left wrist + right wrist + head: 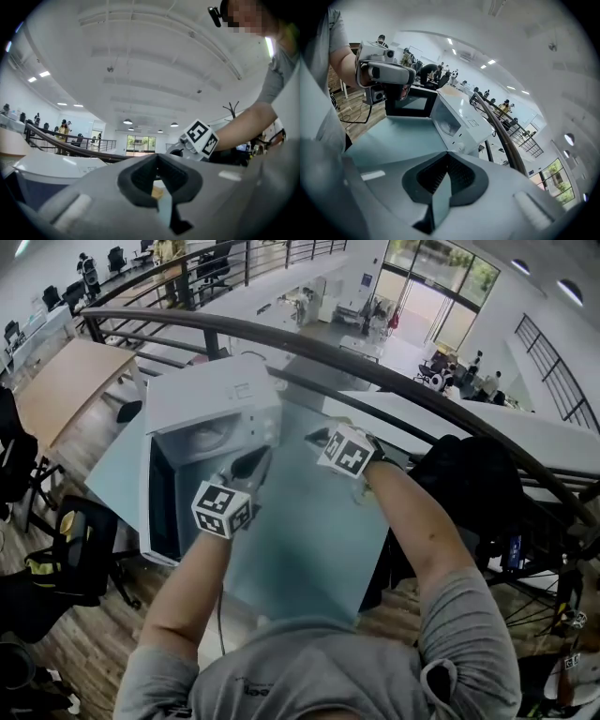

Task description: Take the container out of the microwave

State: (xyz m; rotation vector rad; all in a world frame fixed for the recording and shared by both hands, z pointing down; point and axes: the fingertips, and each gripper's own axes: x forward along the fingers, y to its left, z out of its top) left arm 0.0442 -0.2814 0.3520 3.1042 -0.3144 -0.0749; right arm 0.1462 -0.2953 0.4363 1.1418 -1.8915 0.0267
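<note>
The white microwave (pixel 220 395) sits on the light blue table (pixel 309 540). Its dark door (pixel 161 507) is swung wide open to the left, so the way inside is free. The left hand-held gripper (pixel 251 463) is right in front of the open box, pointing at it, most likely because it will be the one to reach in. Its jaws are pressed together with nothing between them. The right hand-held gripper (pixel 317 437) hangs over the table just beside the microwave, out of the way. Its jaws are together too, and it holds nothing. The container has not come out yet. Inside the microwave there is a round pale shape (pixel 208 434), but it is too dim to tell if that is the container or just the plate that turns. The left jaws would likely need to open before they go in, or they cannot grab anything. The roof of the box is low, so the reach should be slow and flat.
</note>
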